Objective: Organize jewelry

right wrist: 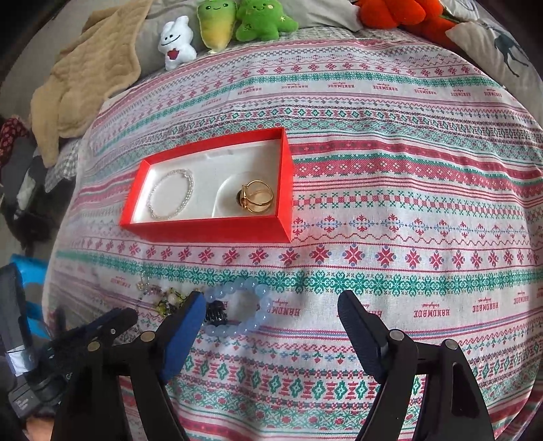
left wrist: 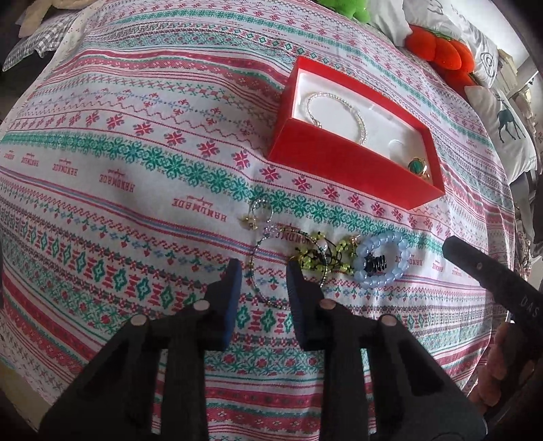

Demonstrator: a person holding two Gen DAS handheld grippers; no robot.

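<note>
A red jewelry box point(left wrist: 342, 166) point(right wrist: 210, 229) with a white lining lies on the patterned cloth. It holds a clear bead bracelet point(left wrist: 339, 112) point(right wrist: 171, 193) and a gold ring with a green stone point(left wrist: 419, 167) point(right wrist: 257, 196). In front of it lies a pile: a blue bead bracelet point(left wrist: 383, 261) point(right wrist: 242, 305) with a black clip, a yellow-green bead piece point(left wrist: 312, 252), a dark thin bead loop point(left wrist: 268, 268) and a small clear ring piece point(left wrist: 259, 213). My left gripper point(left wrist: 264, 271) is open, straddling the dark loop. My right gripper point(right wrist: 271, 305) is open just before the blue bracelet.
Plush toys point(right wrist: 234, 20) and an orange plush point(left wrist: 437, 51) line the far edge. A beige blanket point(right wrist: 88, 81) lies at far left, pillows point(left wrist: 502, 118) at right. The right gripper's body point(left wrist: 492, 281) shows at the right of the left wrist view.
</note>
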